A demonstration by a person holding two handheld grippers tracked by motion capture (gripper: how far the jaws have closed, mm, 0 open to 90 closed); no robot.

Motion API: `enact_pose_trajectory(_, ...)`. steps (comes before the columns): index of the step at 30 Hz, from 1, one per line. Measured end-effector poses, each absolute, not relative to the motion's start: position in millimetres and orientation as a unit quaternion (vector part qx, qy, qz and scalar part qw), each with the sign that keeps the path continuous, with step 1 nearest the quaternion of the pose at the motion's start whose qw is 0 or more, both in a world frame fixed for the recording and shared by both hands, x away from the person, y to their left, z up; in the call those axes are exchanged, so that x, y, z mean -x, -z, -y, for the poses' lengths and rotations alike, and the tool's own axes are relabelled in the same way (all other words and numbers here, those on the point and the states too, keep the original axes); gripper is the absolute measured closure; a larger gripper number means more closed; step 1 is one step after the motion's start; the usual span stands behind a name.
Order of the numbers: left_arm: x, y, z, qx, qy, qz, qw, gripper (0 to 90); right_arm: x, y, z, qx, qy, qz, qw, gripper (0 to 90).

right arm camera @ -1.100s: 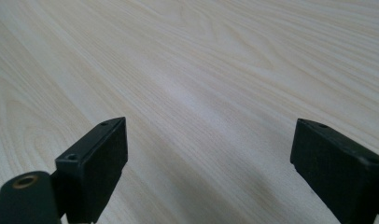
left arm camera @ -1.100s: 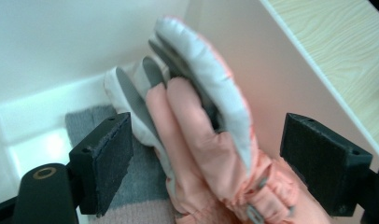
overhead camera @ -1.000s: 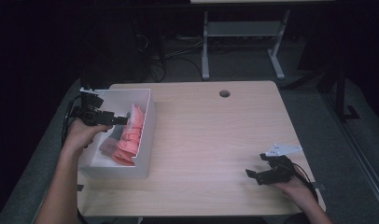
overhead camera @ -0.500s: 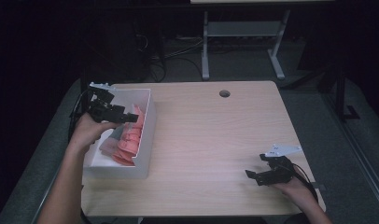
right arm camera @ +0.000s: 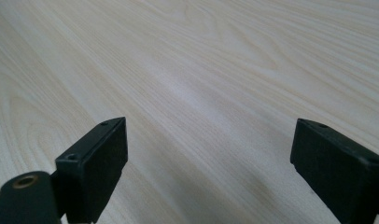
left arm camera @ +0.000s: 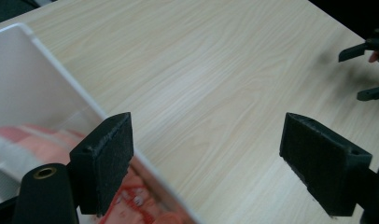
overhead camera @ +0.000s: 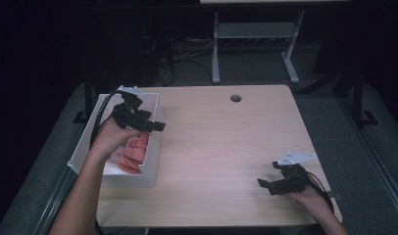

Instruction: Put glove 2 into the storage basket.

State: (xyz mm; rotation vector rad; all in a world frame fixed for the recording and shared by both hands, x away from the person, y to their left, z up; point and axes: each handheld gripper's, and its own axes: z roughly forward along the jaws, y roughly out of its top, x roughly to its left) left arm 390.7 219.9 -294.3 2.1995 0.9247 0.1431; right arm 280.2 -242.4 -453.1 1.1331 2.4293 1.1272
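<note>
At the left edge of the surface point(overhead camera: 226, 147), a white box point(overhead camera: 155, 147) holds a loose heap of pink packets point(overhead camera: 133, 152), soft and crinkled, with pale printed markings visible in the left gripper view; the box is rectangular, thin-walled and matt, open at the top, with its long side running away from the person; above its near-right rim hovers the left gripper point(overhead camera: 155, 126), jaws spread wide and empty, one black pad point(left arm camera: 106, 161) over the packets and the other beyond the box wall, over bare wood; the step in hand appears to be a reach into the box for a packet, and the next move would call for bringing both pads inside the wall, lowering them astride one packet and closing gently, since the wrapping looks yielding; well apart, near the front-right corner, the right gripper point(overhead camera: 268, 185) rests low over the surface, likewise spread and holding nothing; the surface itself is pale, straight-grained wood laminate, smooth, with rounded corners and a round cable hole point(overhead camera: 236, 98) near its far edge.
</note>
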Motion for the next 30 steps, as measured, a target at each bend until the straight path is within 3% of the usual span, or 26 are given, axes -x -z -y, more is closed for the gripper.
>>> enact_pose_trajectory(30,-361,319,-126,-0.883,-0.026,-0.301,0.359,17.4,-279,453,243,-0.386,-0.387,-0.829,0.115,10.7)
